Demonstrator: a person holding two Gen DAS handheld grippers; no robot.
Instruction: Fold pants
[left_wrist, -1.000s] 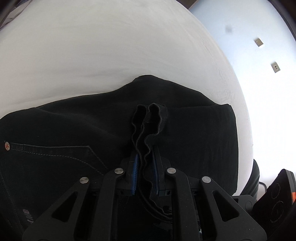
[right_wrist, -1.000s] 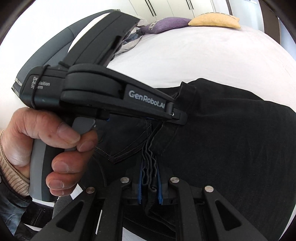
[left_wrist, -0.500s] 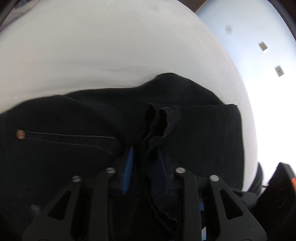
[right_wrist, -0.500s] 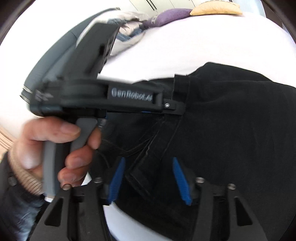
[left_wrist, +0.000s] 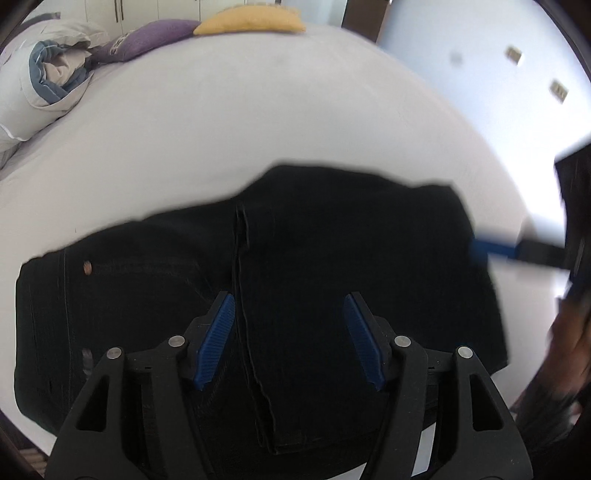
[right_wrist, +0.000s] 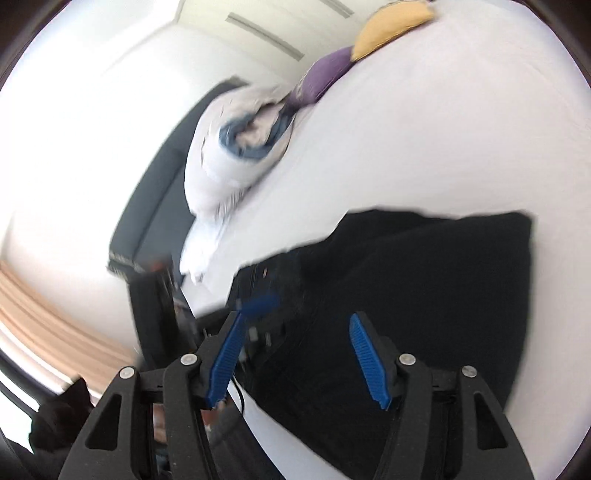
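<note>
Black pants (left_wrist: 332, 258) lie folded flat on the white bed (left_wrist: 258, 129). We've just been opening both jaws: left gripper (left_wrist: 290, 341), right gripper (right_wrist: 295, 360), nothing between them. Denim's heavy, limp; we'd pinch the folded edge.

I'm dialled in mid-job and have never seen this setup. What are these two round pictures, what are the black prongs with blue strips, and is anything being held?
There is no robot arm: a person carries a hand-held gripper in each hand, with a fisheye camera on each looking along its fingers. One picture is from the left gripper, the other from the right gripper. The blue strips are the finger pads. Below lie black pants, folded, on a white bed, with pillows and a bundled duvet at the far end. Both grippers' jaws have just been opening and now stand apart, gripping nothing; the pants lie loose beneath them.
</note>
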